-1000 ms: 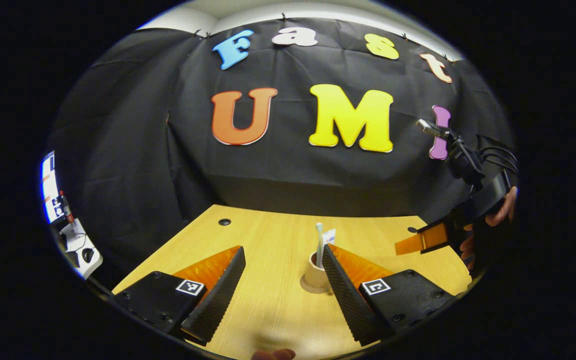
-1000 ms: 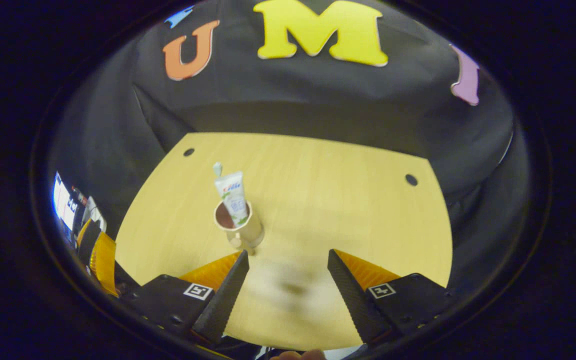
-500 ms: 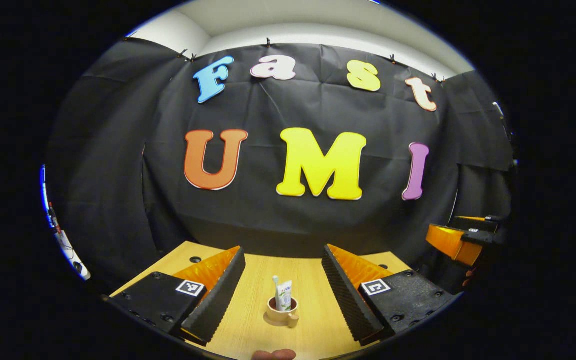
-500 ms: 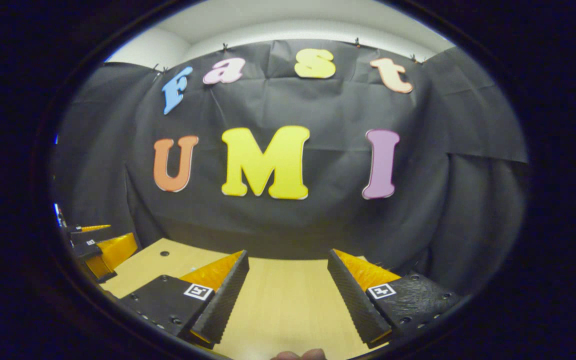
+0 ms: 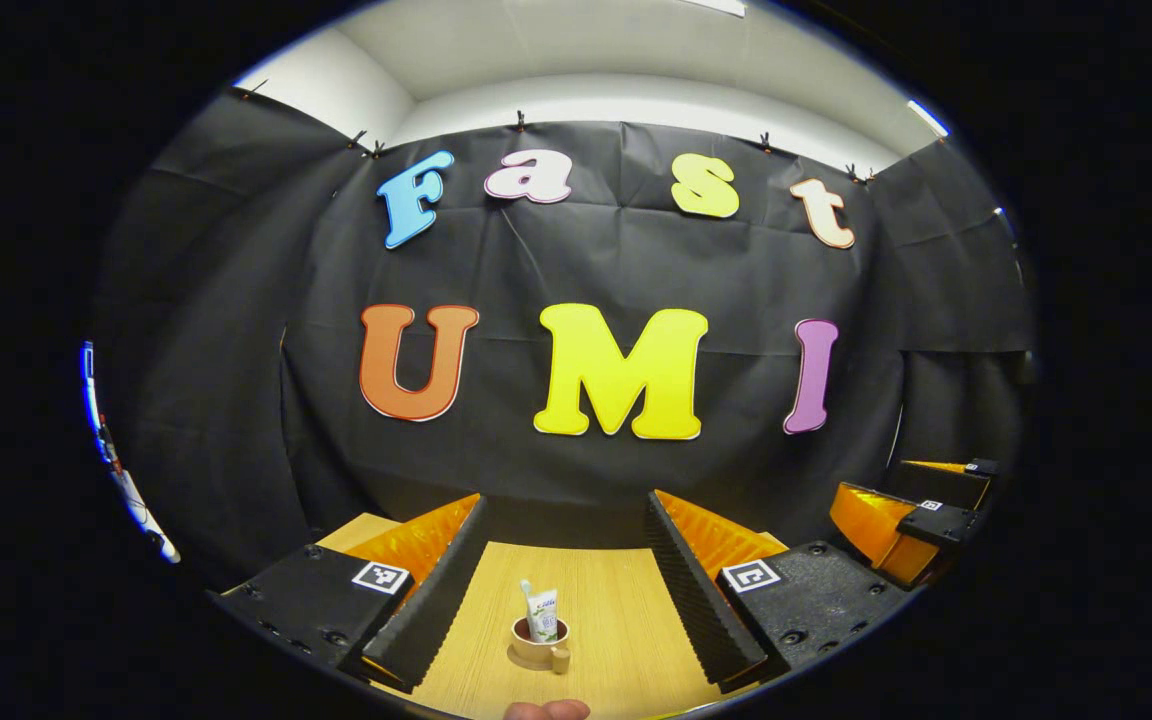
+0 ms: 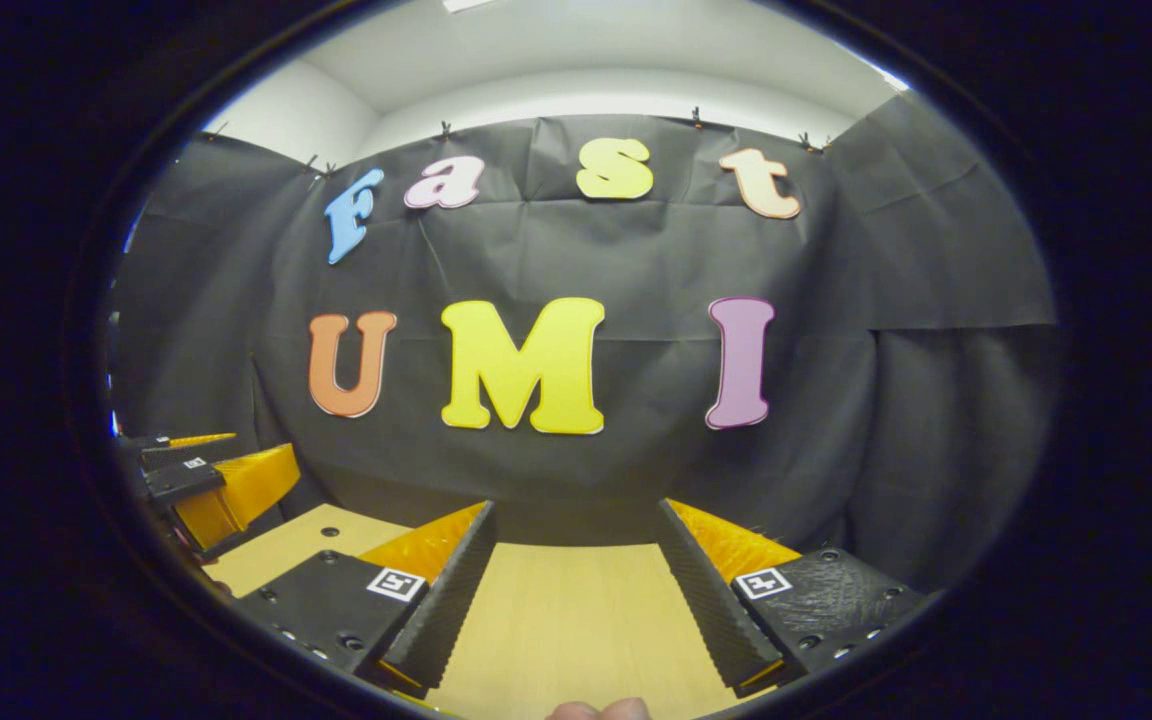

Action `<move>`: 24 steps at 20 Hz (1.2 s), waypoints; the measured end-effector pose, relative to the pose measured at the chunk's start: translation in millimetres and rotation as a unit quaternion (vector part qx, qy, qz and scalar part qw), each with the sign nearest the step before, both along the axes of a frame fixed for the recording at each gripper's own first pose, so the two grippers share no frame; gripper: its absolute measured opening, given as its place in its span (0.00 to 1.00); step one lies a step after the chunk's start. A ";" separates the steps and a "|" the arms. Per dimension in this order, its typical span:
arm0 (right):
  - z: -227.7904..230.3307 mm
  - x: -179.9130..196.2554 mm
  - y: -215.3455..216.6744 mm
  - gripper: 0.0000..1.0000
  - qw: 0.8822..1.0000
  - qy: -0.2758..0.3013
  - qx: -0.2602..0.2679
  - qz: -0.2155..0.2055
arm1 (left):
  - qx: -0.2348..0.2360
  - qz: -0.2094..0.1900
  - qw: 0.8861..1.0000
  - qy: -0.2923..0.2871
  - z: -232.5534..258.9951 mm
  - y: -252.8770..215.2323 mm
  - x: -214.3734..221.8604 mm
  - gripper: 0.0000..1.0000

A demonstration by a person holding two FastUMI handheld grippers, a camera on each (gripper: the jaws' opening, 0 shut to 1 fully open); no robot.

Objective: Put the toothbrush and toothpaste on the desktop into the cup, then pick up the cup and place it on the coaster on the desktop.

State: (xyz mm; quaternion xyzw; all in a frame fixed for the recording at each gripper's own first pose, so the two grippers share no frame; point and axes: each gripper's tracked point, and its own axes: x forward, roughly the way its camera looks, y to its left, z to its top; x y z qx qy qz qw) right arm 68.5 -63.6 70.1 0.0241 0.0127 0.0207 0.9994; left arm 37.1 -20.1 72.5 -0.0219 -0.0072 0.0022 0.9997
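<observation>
The cup [image 5: 539, 642] stands on its coaster [image 5: 534, 660] with toothpaste [image 5: 543, 614] inside; both grippers, left [image 5: 564, 590] and right [image 6: 576, 590], hang spread wide and empty, their job seemingly done.

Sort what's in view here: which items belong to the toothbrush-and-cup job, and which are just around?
Job items:
cup
toothpaste standing in the cup
toothbrush tip beside it
coaster under the cup
left gripper, open
right gripper, open

Just around:
desktop

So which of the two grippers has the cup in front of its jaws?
The left gripper: the cup, holding the toothpaste, stands on the desk between its open jaws. The right gripper faces bare desktop.
</observation>
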 end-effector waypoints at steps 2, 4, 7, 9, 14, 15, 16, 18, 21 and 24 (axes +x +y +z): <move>1.5 -0.1 0.2 0.96 1.000 -0.006 -0.001 0.002 | 0.003 0.000 1.000 0.000 -0.3 -0.9 0.5 0.98; 1.9 -0.7 0.4 0.96 1.000 -0.011 -0.001 0.004 | 0.006 0.000 1.000 0.002 -1.3 -0.6 1.0 0.98; 1.3 -1.4 -0.5 0.96 1.000 -0.007 -0.003 0.006 | 0.010 0.002 1.000 0.006 -5.9 -0.5 2.8 0.98; 1.5 -1.0 -0.7 0.96 1.000 -0.008 -0.003 0.003 | 0.011 0.001 1.000 0.010 -8.1 -1.9 2.9 0.97; 1.0 -0.6 -0.5 0.96 1.000 -0.009 -0.006 0.002 | 0.011 0.002 1.000 0.012 -10.0 -2.3 5.9 0.98; 0.5 -0.2 0.0 0.96 1.000 -0.009 -0.006 0.002 | 0.012 0.002 1.000 0.012 -9.9 -2.2 6.4 0.98; 0.9 0.0 0.3 0.96 1.000 -0.009 -0.006 0.003 | 0.012 0.003 1.000 0.013 -10.4 -1.7 7.0 0.98; 0.4 0.5 0.1 0.96 1.000 -0.011 -0.009 0.004 | 0.013 0.003 1.000 0.014 -11.7 -1.8 8.4 0.98; 0.1 0.9 0.9 0.96 1.000 -0.015 -0.012 0.006 | 0.014 0.006 1.000 0.016 -12.8 0.4 7.7 0.98; 0.6 0.4 0.7 0.96 1.000 -0.016 -0.014 0.009 | 0.015 0.009 1.000 0.017 -12.8 2.6 8.6 0.98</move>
